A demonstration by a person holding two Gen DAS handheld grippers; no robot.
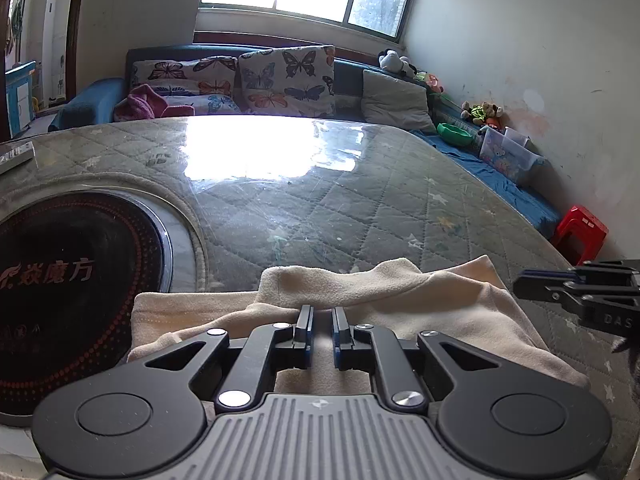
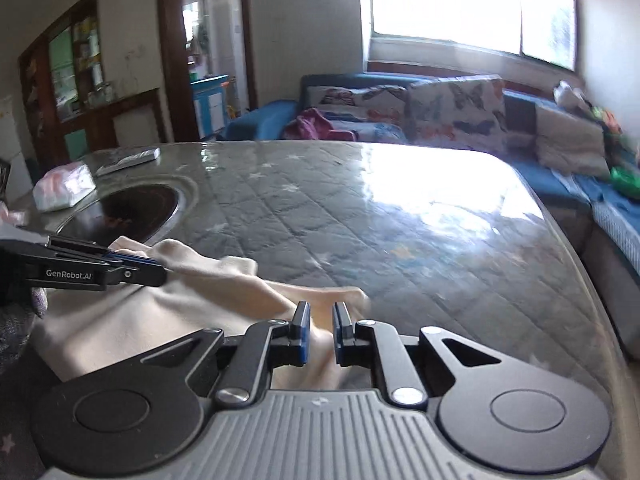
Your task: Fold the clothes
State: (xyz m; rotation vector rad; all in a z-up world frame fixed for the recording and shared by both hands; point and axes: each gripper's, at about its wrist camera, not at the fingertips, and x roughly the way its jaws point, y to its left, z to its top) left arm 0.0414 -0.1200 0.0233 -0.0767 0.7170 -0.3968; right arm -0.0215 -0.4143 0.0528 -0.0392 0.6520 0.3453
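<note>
Cream garment (image 1: 360,304): bunched at the bottom centre of both views, on the quilted tabletop (image 1: 320,208). Left claw (image 1: 321,328) and right claw (image 2: 322,326) each pinch a fold. Risk: thin pinches slipping, dropping an edge and skewing the fold.

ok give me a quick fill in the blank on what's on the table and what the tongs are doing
1. Both the left tongs and the right tongs are closed on a ____-coloured garment.
2. The garment lies on a quilted cover printed with small ____.
3. The cushions on the sofa behind the table are printed with ____.
4. The stool by the wall is ____.

Missing words: cream; stars; butterflies; red
</note>
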